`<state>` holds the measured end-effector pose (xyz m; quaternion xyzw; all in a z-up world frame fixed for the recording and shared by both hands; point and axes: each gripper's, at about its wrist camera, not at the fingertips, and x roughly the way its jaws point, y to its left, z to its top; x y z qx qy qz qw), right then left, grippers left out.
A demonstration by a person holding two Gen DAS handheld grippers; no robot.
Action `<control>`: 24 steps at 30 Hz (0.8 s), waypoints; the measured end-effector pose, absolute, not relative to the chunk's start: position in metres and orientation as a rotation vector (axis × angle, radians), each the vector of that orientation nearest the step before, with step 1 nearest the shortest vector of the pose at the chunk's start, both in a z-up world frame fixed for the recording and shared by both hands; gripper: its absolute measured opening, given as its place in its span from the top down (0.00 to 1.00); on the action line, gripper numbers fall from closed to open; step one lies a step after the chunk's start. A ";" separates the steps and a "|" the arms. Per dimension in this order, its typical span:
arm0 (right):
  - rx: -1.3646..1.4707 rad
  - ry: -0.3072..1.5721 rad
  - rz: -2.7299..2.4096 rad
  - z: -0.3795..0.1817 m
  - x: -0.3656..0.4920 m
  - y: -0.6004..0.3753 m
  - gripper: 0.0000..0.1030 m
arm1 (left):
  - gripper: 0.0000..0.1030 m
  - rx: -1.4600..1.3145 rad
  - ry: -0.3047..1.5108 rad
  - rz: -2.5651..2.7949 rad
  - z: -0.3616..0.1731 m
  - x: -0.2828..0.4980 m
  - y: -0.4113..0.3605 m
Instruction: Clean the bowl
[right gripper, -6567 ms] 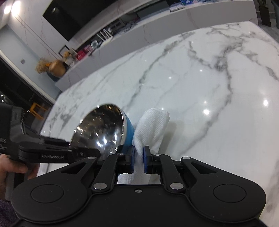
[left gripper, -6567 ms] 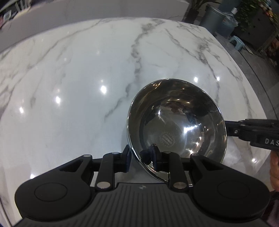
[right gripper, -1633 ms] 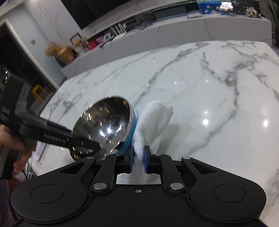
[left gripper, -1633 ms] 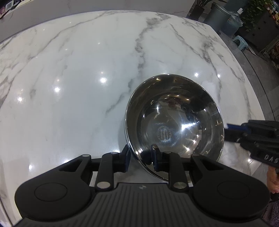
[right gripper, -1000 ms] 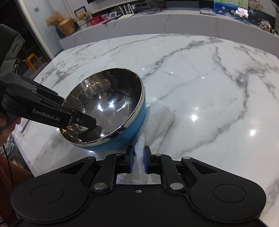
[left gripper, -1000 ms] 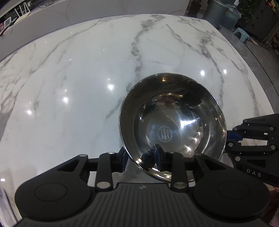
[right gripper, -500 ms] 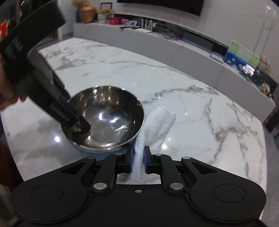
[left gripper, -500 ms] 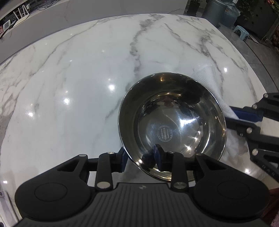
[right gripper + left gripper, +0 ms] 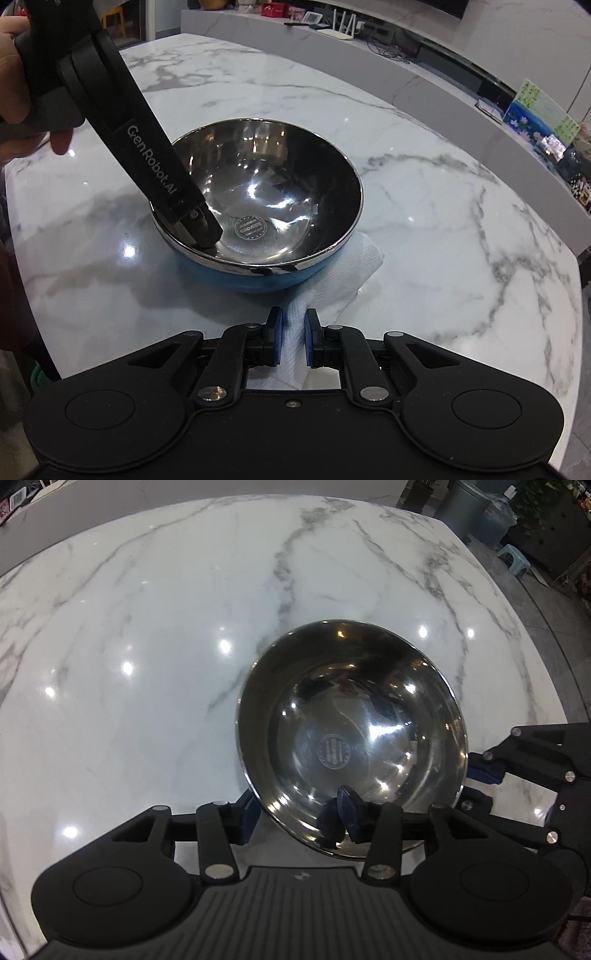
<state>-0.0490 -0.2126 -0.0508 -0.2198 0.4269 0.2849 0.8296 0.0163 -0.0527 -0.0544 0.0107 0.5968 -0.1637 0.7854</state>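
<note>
A steel bowl (image 9: 351,731) with a blue outside (image 9: 258,280) sits upright on the white marble table (image 9: 147,646). My left gripper (image 9: 295,812) is shut on the bowl's near rim, one finger inside and one outside; it also shows in the right wrist view (image 9: 199,229). My right gripper (image 9: 293,339) is shut on a white paper towel (image 9: 351,273). The towel lies on the table against the bowl's right side, partly under it. The right gripper shows in the left wrist view (image 9: 480,775) beside the bowl; the towel is hidden there.
The table's edge (image 9: 576,266) runs close on the right, with floor beyond. A long white counter (image 9: 406,62) with small items stands behind the table. A blue stool (image 9: 513,557) and bins (image 9: 465,506) stand on the floor past the far corner.
The bowl has come down from its tilt and stands flat on the table. My right gripper has dropped lower with the towel, which now lies on the table beside the bowl.
</note>
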 end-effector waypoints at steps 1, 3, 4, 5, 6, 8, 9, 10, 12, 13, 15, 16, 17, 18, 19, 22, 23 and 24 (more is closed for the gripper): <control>-0.465 0.907 0.604 -0.051 -0.049 -0.213 0.90 | 0.58 0.023 1.286 -0.354 -0.055 0.017 -0.053; -0.462 0.908 0.603 -0.052 -0.049 -0.213 0.90 | 0.59 0.021 1.283 -0.354 -0.055 0.016 -0.053; -0.456 0.911 0.601 -0.052 -0.048 -0.213 0.90 | 0.60 0.020 1.281 -0.354 -0.055 0.016 -0.053; -0.443 0.914 0.601 -0.052 -0.047 -0.214 0.90 | 0.62 0.017 1.278 -0.352 -0.055 0.017 -0.052; -0.429 0.918 0.601 -0.052 -0.046 -0.215 0.90 | 0.63 0.013 1.274 -0.351 -0.055 0.017 -0.051; -0.322 0.946 0.605 -0.049 -0.038 -0.226 0.90 | 0.64 0.004 1.271 -0.351 -0.055 0.018 -0.049; -0.298 0.951 0.607 -0.048 -0.037 -0.228 0.90 | 0.65 -0.002 1.272 -0.352 -0.055 0.019 -0.048; -0.217 0.964 0.610 -0.046 -0.032 -0.238 0.90 | 0.65 -0.002 1.270 -0.354 -0.055 0.019 -0.048; -0.114 0.971 0.608 -0.044 -0.027 -0.250 0.90 | 0.65 -0.001 1.268 -0.358 -0.055 0.018 -0.048; -0.044 0.970 0.606 -0.042 -0.024 -0.259 0.90 | 0.65 0.000 1.268 -0.359 -0.055 0.018 -0.048; 0.102 0.965 0.601 -0.039 -0.017 -0.277 0.90 | 0.65 0.003 1.267 -0.360 -0.055 0.018 -0.048; 0.198 0.964 0.597 -0.038 -0.013 -0.288 0.90 | 0.65 0.005 1.266 -0.360 -0.055 0.018 -0.048; 0.228 0.963 0.597 -0.038 -0.012 -0.292 0.90 | 0.65 0.007 1.266 -0.360 -0.055 0.018 -0.048; 0.321 0.966 0.599 -0.041 -0.008 -0.302 0.90 | 0.65 0.009 1.265 -0.361 -0.055 0.018 -0.048; 0.417 0.968 0.600 -0.044 -0.004 -0.312 0.90 | 0.65 0.009 1.265 -0.361 -0.055 0.018 -0.048; 0.588 0.985 0.594 -0.055 0.003 -0.327 0.90 | 0.65 0.012 1.264 -0.363 -0.055 0.018 -0.048; 0.651 0.993 0.589 -0.060 0.005 -0.332 0.90 | 0.65 0.014 1.263 -0.363 -0.055 0.018 -0.048; 0.668 0.995 0.587 -0.061 0.006 -0.333 0.90 | 0.65 0.015 1.263 -0.363 -0.055 0.018 -0.048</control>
